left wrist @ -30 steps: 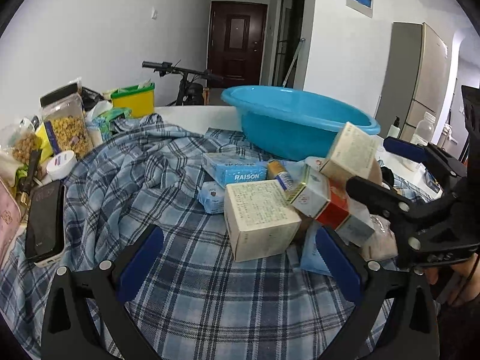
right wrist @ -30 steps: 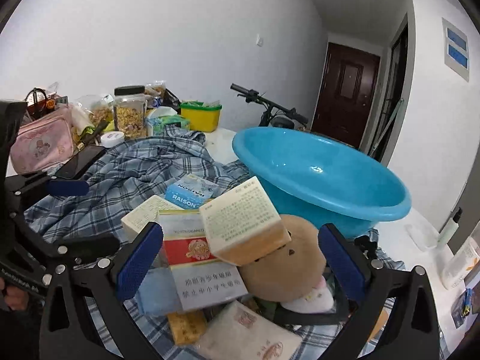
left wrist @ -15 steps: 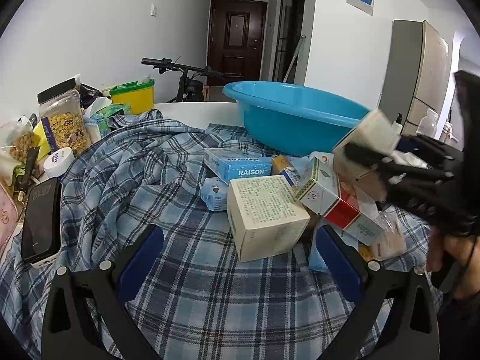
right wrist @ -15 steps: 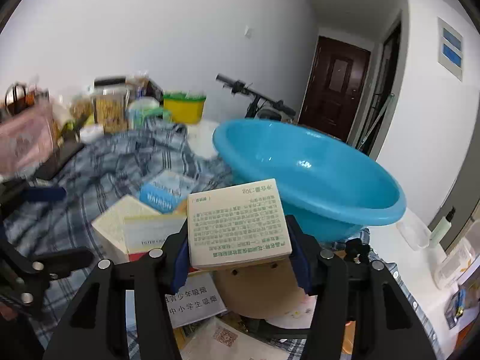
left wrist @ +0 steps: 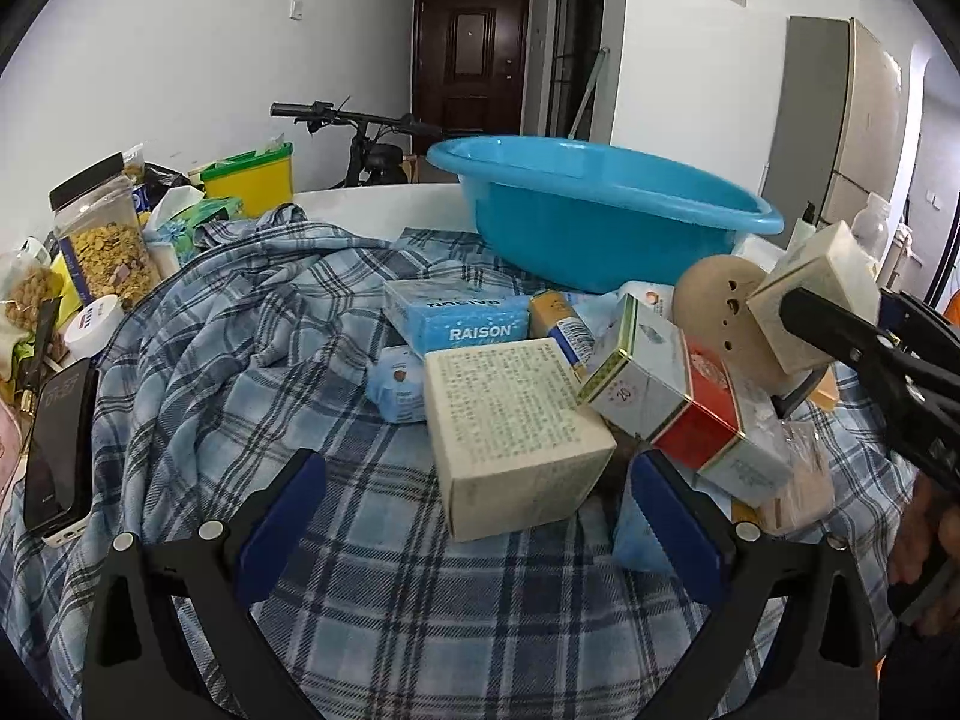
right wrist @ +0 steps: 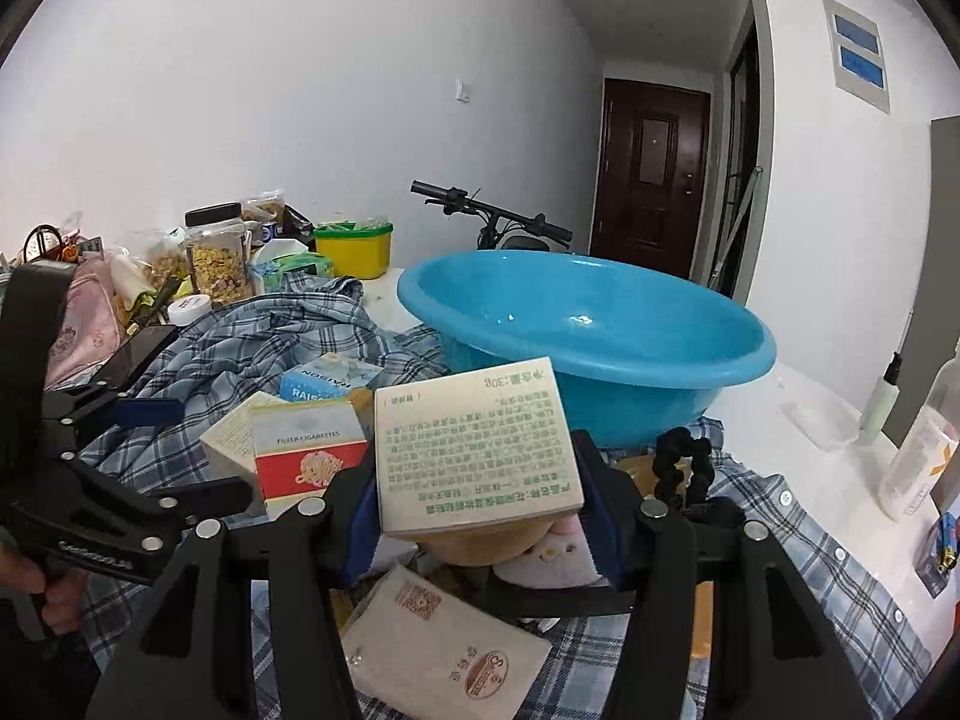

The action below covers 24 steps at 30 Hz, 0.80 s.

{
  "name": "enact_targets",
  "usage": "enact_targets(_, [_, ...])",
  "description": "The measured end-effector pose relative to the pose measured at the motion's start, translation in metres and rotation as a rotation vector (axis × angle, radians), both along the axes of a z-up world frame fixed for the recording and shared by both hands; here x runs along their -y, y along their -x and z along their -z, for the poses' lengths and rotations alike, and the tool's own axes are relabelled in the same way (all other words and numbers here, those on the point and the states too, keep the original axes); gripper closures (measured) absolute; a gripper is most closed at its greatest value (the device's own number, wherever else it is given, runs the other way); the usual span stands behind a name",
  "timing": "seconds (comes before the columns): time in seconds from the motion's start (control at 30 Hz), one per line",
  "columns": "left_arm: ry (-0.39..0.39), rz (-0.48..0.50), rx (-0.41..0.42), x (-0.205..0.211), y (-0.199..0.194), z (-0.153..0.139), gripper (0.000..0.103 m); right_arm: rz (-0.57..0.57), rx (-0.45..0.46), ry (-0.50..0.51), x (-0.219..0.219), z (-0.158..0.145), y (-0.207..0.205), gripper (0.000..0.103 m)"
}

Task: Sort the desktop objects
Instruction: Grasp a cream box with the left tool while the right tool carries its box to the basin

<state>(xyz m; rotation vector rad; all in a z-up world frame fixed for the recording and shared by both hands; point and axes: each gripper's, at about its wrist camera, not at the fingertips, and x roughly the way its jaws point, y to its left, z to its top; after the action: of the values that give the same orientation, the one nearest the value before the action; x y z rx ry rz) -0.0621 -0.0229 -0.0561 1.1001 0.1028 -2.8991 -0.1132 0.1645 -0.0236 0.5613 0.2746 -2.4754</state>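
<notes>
The right claw (right wrist: 480,516) is pinching a cream printed cardboard box (right wrist: 474,450) just in front of the round blue plastic basin (right wrist: 600,324) — presumably heading into it. The left claw (left wrist: 480,516) is hanging spread before a similar box (left wrist: 516,426) — likely next.

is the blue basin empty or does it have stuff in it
Empty, as far as shows: the right wrist view looks into the blue basin and only bare glossy plastic is visible inside.

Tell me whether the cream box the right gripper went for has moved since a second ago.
Yes. The cream box, clamped in the right gripper, has lifted off the pile toward the blue basin.
</notes>
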Motion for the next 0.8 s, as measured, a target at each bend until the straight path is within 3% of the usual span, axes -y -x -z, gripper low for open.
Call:
enact_targets(0.3, [-0.014,-0.050,0.082,0.006,0.028,0.013,0.000,-0.020,-0.001,0.013,-0.004,0.001,-0.005,0.048])
enact_targets(0.33, [-0.022,-0.043,0.079,0.006,0.028,0.014,0.006,-0.020,0.001,0.016,-0.005,0.002,-0.005,0.048])
enact_targets(0.4, [-0.041,-0.011,0.058,0.005,0.025,0.012,0.041,-0.020,0.006,0.019,-0.006,0.003,-0.004,0.048])
enact_targets(0.8, [-0.046,0.015,-0.025,0.001,0.003,-0.014,0.042,-0.017,0.008,0.027,-0.007,-0.002,-0.005,0.048])
